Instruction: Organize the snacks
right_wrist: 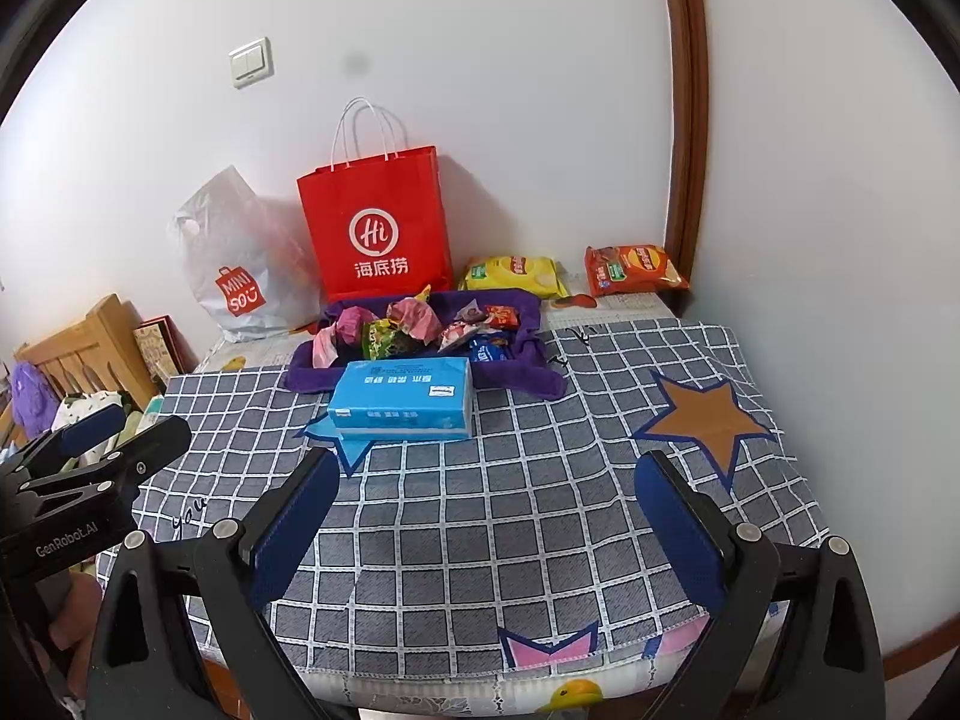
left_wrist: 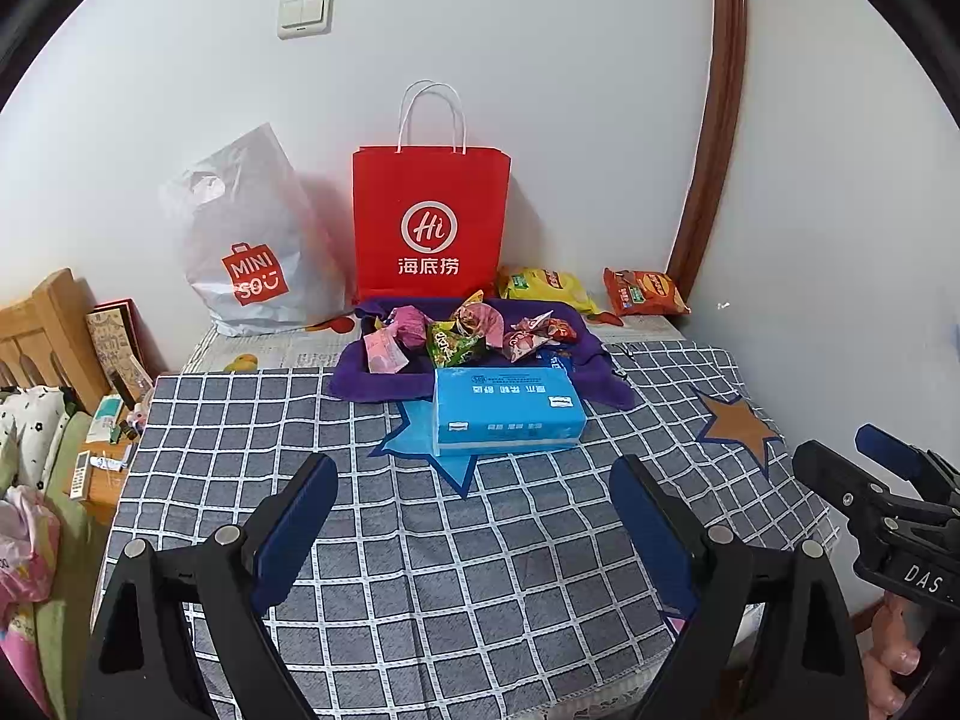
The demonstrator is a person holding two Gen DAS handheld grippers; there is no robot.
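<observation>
Snacks (left_wrist: 468, 330) fill what looks like a purple tray (left_wrist: 360, 375); left hand-held gripper (left_wrist: 474, 510) and right hand-held gripper (right_wrist: 489, 510) gape empty

Purple tray's (left_wrist: 360, 372) near wall, partly behind blue tissue pack (left_wrist: 507, 411).

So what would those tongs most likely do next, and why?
Probably the right tongs reach forward toward the orange chip bag. Both tongs are open, empty and hanging back over the checked cloth. The orange bag and the yellow chip bag lie loose by the wall, outside the purple tray that holds the other snacks.
</observation>
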